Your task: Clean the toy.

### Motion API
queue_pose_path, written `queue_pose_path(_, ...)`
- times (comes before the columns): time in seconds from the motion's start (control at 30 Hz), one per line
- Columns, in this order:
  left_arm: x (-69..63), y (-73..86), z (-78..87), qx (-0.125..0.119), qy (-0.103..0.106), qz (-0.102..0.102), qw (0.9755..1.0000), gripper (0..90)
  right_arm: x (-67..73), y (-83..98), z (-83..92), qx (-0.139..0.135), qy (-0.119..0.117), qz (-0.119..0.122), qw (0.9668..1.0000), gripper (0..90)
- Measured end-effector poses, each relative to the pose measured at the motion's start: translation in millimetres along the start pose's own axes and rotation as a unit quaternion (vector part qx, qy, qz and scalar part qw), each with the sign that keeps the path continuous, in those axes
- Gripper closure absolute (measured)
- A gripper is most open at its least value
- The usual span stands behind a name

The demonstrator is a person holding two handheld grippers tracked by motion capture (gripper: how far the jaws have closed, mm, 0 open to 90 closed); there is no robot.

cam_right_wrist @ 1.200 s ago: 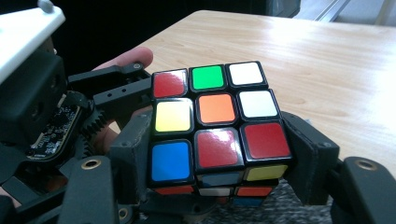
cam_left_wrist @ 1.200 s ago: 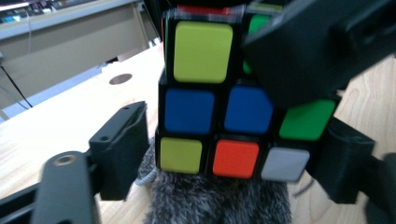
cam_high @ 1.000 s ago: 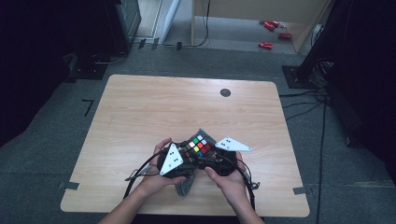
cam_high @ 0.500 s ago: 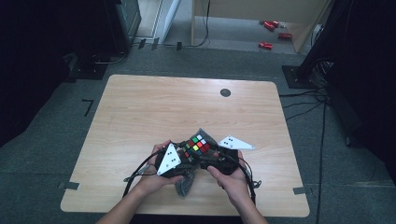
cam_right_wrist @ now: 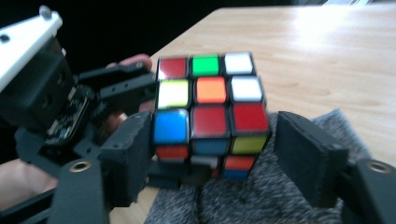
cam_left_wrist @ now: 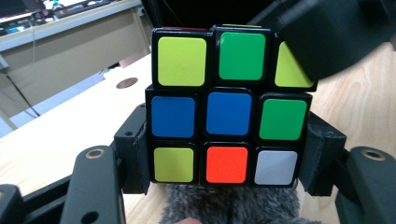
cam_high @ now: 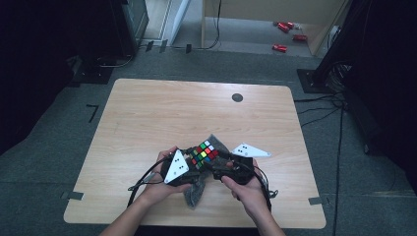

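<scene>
A scrambled colour cube (cam_high: pixel 204 153) is held just above a grey fuzzy cloth (cam_high: pixel 196 191) near the table's front edge. My left gripper (cam_high: pixel 192 162) comes at it from the left. In the left gripper view its pads (cam_left_wrist: pixel 135 158) press on both sides of the cube's (cam_left_wrist: pixel 227 126) bottom layer. My right gripper (cam_high: pixel 220 163) reaches in from the right. Its jaws have just been closing a little with the cube (cam_right_wrist: pixel 210 107) between them. Its left pad (cam_right_wrist: pixel 133 154) is at the cube's side. A narrow gap separates the right pad (cam_right_wrist: pixel 303 156) from the cube.
The wooden table (cam_high: pixel 147 118) has a small black round insert (cam_high: pixel 237 97) near its far edge. Cables (cam_high: pixel 142 179) trail from both grippers toward the front. Grey floor surrounds the table, with red objects (cam_high: pixel 280 47) on the floor far behind.
</scene>
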State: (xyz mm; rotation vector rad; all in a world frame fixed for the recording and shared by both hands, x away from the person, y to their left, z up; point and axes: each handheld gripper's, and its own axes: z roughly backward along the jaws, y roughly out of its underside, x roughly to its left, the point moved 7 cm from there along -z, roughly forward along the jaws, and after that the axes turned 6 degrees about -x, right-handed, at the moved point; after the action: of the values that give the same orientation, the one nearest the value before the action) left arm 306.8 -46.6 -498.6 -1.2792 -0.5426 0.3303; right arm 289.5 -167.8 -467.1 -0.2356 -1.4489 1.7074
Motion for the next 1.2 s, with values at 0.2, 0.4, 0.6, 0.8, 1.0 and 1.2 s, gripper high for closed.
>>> queue_pose_path(0.2, -0.6, -0.1, 1.2, -0.002, 0.006, 0.002, 1.0, 35.3, 1.3, 2.7, -1.9, 0.002, -0.008, -0.004, 1.0, 32.7)
queue_pose_path(0.4, -4.8, 0.4, -0.8, 0.0, 0.009, -0.006, 0.9999, 35.3, 0.9, 1.6, -1.4, -0.004, -0.012, -0.01, 0.9999, 33.7)
queue_pose_path(0.6, -4.4, 1.4, -1.6, 0.005, 0.004, -0.006, 1.0, 35.3, 1.0, 2.7, -2.3, -0.006, 0.004, -0.02, 0.9998, 34.2)
queue_pose_path(0.8, -4.9, 3.0, -3.4, 0.012, -0.007, -0.015, 0.9998, 35.4, 1.0, 4.6, -3.9, -0.008, 0.02, -0.037, 0.9991, 34.3)
queue_pose_path(1.0, -4.6, 3.0, -3.5, 0.011, -0.007, -0.013, 0.9998, 35.3, 1.3, 5.0, -4.5, -0.012, 0.025, -0.039, 0.9989, 34.4)
queue_pose_path(1.2, -4.3, 3.4, -3.2, 0.012, -0.006, -0.013, 0.9998, 35.3, 2.5, 5.6, -4.8, -0.015, 0.032, -0.042, 0.9985, 34.3)
